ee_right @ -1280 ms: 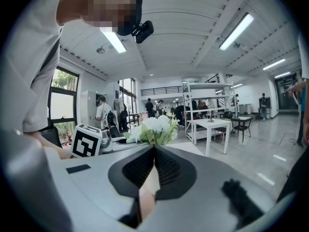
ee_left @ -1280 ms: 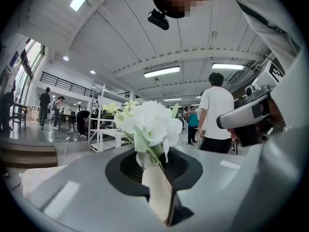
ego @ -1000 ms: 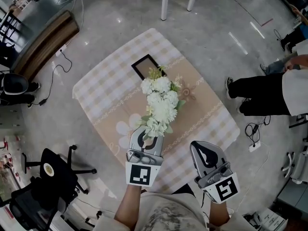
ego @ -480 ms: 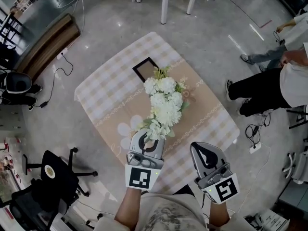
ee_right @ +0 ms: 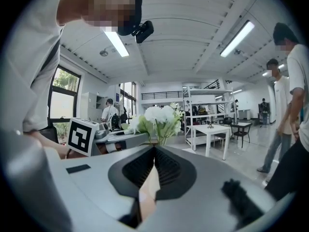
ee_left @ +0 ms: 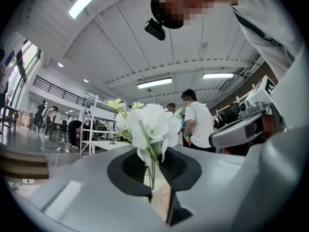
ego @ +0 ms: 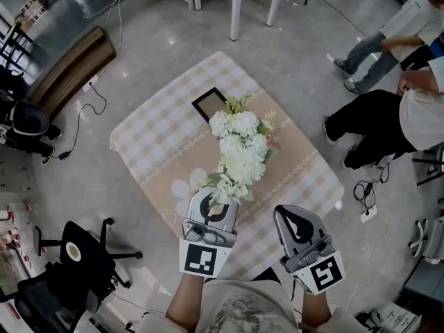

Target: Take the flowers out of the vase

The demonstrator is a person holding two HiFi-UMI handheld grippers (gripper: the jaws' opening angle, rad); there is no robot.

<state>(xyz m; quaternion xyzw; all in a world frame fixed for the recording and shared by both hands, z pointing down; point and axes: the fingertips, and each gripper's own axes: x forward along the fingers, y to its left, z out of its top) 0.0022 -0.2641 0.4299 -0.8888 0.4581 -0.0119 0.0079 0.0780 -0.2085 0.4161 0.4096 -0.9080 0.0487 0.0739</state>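
The white flower bunch [ego: 240,151] hangs above the checked table [ego: 159,134], its thin green stems [ee_left: 153,170] pinched between the nearly closed jaws of the left gripper [ego: 216,201]. Compared with a second ago, the bunch and this gripper sit slightly higher, which suggests extraction is underway. No vase is visible; it is possibly hidden beneath the blooms. A picture frame [ego: 210,103] lies beyond. The right gripper [ego: 293,217] is beside the left one, jaws together and empty.
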